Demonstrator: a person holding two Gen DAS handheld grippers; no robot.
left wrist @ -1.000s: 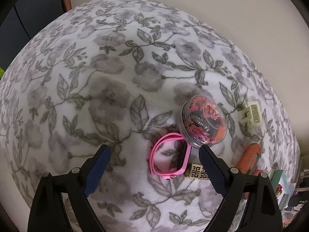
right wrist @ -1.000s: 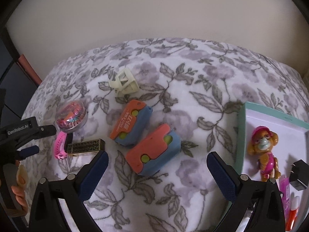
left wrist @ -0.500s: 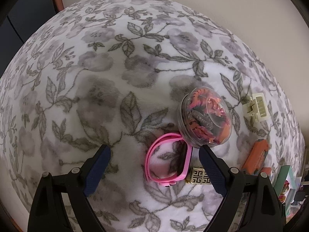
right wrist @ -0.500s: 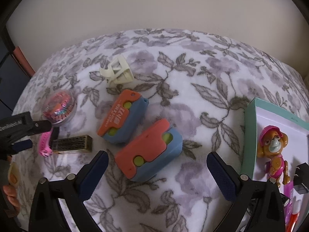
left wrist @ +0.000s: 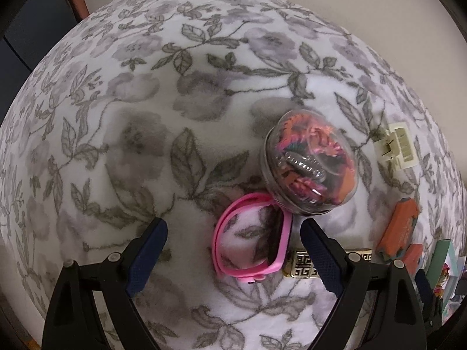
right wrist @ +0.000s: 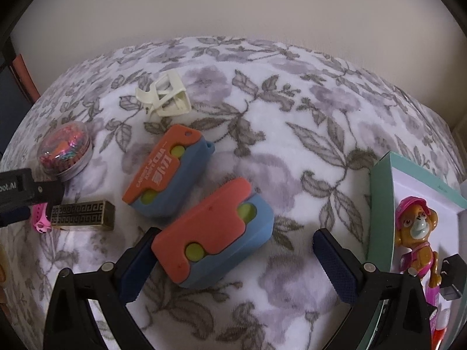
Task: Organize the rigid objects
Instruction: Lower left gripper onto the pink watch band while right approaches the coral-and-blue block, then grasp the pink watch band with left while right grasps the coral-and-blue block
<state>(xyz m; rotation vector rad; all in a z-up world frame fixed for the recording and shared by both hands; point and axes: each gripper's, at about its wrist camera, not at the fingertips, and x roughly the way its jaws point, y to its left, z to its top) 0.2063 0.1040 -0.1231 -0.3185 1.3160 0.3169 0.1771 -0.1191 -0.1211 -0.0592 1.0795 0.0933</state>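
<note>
"oot.ai" on left tool (right wrist: 17, 201) beside gold bar (right wrist: 81, 215)

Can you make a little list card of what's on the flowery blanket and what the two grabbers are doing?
surface: flowery blanket
left gripper: open, around the pink band
right gripper: open, around the near orange-blue toy
other orange-blue toy: just behind the near one
round clear case: touching the pink band
gold bar: beside the pink band
cream clip: far side, alone
box: at right, holds a puppy toy
</note>
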